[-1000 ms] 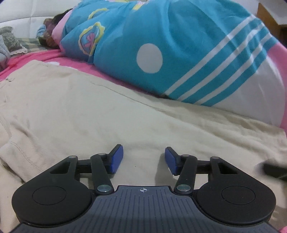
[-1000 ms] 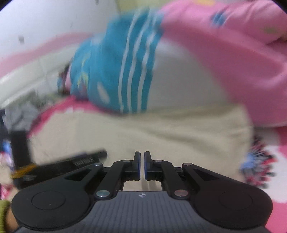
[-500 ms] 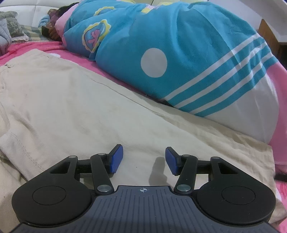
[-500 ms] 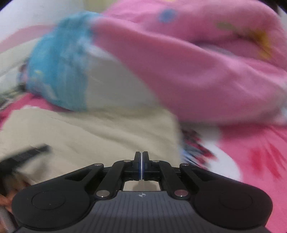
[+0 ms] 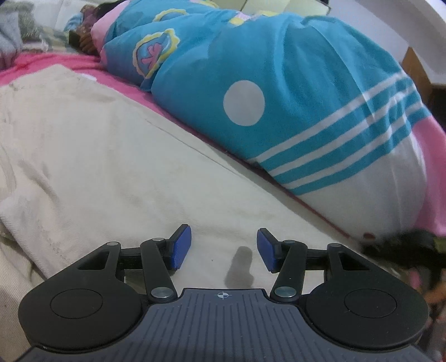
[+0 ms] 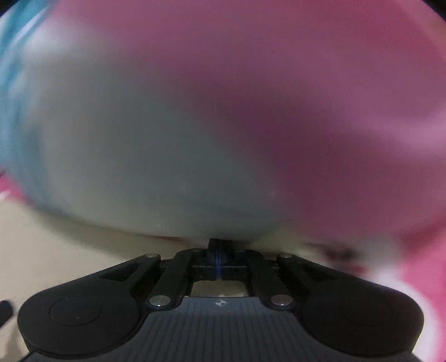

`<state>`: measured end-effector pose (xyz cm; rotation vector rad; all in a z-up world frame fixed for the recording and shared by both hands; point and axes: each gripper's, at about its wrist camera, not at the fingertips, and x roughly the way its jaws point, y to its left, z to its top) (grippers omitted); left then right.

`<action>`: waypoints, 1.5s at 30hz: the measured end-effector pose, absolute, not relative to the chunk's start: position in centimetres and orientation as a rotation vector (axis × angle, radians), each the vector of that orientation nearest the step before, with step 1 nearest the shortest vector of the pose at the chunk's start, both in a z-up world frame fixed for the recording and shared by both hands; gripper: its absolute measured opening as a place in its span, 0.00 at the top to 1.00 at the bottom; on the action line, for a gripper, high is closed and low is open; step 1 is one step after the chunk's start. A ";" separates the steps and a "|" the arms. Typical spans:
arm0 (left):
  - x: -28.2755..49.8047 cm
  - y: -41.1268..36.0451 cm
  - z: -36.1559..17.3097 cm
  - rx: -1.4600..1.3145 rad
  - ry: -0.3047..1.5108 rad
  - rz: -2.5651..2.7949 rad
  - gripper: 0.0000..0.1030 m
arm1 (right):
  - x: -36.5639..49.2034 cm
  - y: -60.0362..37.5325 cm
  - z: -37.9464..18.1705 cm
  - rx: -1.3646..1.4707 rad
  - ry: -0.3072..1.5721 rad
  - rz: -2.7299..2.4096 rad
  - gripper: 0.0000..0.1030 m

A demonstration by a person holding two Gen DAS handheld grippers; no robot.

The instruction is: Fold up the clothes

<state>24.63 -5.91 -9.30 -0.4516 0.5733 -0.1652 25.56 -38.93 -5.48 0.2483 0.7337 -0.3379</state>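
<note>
The left gripper [image 5: 223, 247] hovers half open and empty over the flat cream cotton garment [image 5: 106, 156] spread on the bed, beside a blue-and-pink quilt [image 5: 278, 83]. The right gripper [image 6: 219, 252] is closed, apparently empty, view blurred.

Bed with pink sheet [image 5: 47, 60]; rolled quilt [image 5: 278, 83], blue with white spot and stripes, pink and white at one end. Pale tufted headboard [image 5: 64, 11] at far left. White wall [image 5: 390, 25] beyond; wooden furniture edge [image 5: 415, 69] at right. Dim indoor light.
</note>
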 end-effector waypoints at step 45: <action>24.0 -9.1 -9.3 -0.332 0.616 -0.327 0.39 | 9.6 -40.3 -4.7 0.605 0.665 -0.206 0.89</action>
